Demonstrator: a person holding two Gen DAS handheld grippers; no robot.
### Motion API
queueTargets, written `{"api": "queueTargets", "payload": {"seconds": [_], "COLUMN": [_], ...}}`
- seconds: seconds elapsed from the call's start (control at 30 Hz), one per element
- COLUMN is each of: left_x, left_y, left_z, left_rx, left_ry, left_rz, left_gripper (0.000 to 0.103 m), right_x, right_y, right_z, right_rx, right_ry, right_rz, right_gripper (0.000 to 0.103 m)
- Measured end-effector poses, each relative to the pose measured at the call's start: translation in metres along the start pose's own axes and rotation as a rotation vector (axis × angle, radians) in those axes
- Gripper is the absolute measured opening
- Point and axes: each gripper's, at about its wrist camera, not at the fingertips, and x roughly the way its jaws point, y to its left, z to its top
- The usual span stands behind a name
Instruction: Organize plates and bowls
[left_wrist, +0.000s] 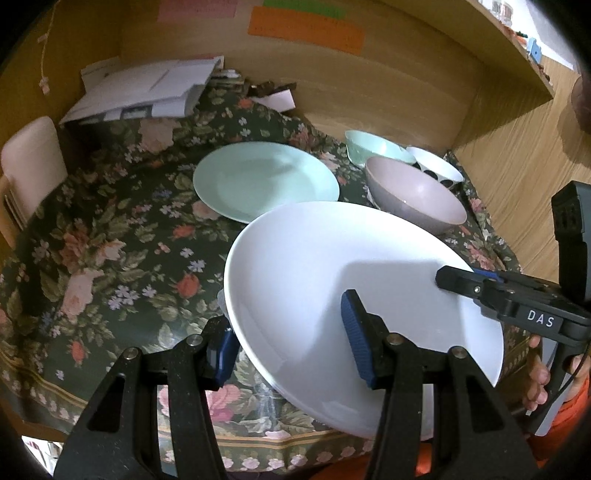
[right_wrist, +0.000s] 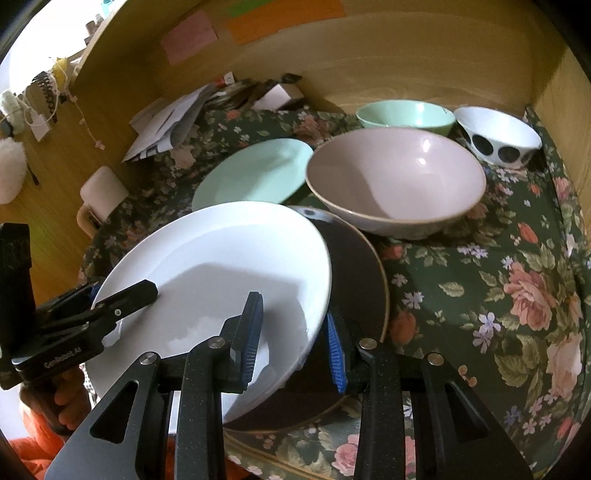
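The white plate (left_wrist: 325, 295) hangs tilted just over a dark brown plate (right_wrist: 362, 280), in front of the pink bowl (right_wrist: 395, 177). Both tongs pinch its rim: the left tongs (left_wrist: 291, 343) and the right tongs (right_wrist: 293, 339), each closed partway on opposite edges. Glazed ceramic, so likely stiff, slippery and breakable; rim grips seem best. Its underside and most of the brown plate are hidden.

Black speckled arms on the left gripper (left_wrist: 291, 338) and right gripper (right_wrist: 295, 341), silver screws, ribbed blue pads (right_wrist: 335, 350), white lettering along the bodies, orange sleeve (left_wrist: 576, 402) behind.
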Motion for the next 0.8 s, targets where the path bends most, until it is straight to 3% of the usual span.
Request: {"api": "queueTargets", "payload": {"seconds": [0.8], "left_x": [0.036], "left_y": [0.001], "left_z": [0.001], "left_rx": [-0.008], "left_ry": [0.055], "left_rz": [-0.019], "left_gripper": [0.052], "right_x": [0.012], "right_y": [-0.021], "right_z": [-0.001], "right_rx": [0.054], "right_ry": [0.036], "right_rz": [-0.008], "right_gripper": [0.029]}}
